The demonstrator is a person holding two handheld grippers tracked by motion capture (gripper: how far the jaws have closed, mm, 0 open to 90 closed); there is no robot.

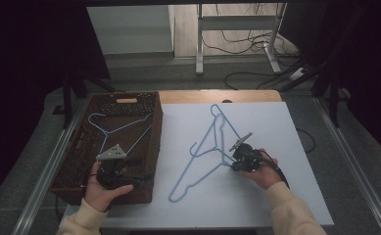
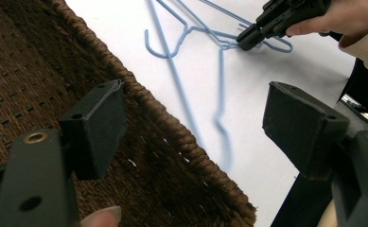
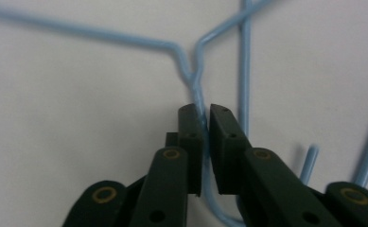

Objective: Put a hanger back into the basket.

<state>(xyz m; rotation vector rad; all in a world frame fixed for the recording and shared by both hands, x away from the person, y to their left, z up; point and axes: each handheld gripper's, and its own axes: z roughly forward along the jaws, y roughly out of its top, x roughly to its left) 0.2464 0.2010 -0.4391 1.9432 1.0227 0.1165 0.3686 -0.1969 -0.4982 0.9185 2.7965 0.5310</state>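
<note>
White tabletop: right gripper pinches one hanger's neck; interlocked second hanger may drag along. Left gripper gapes empty.

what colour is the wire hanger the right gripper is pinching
Light blue. The hanger shows best in the right gripper view, its neck between the right gripper pads.

Your table has a white top with a wooden far edge. Directly on it: two overlapping blue wire hangers, and a brown wicker basket at its left edge.
</note>
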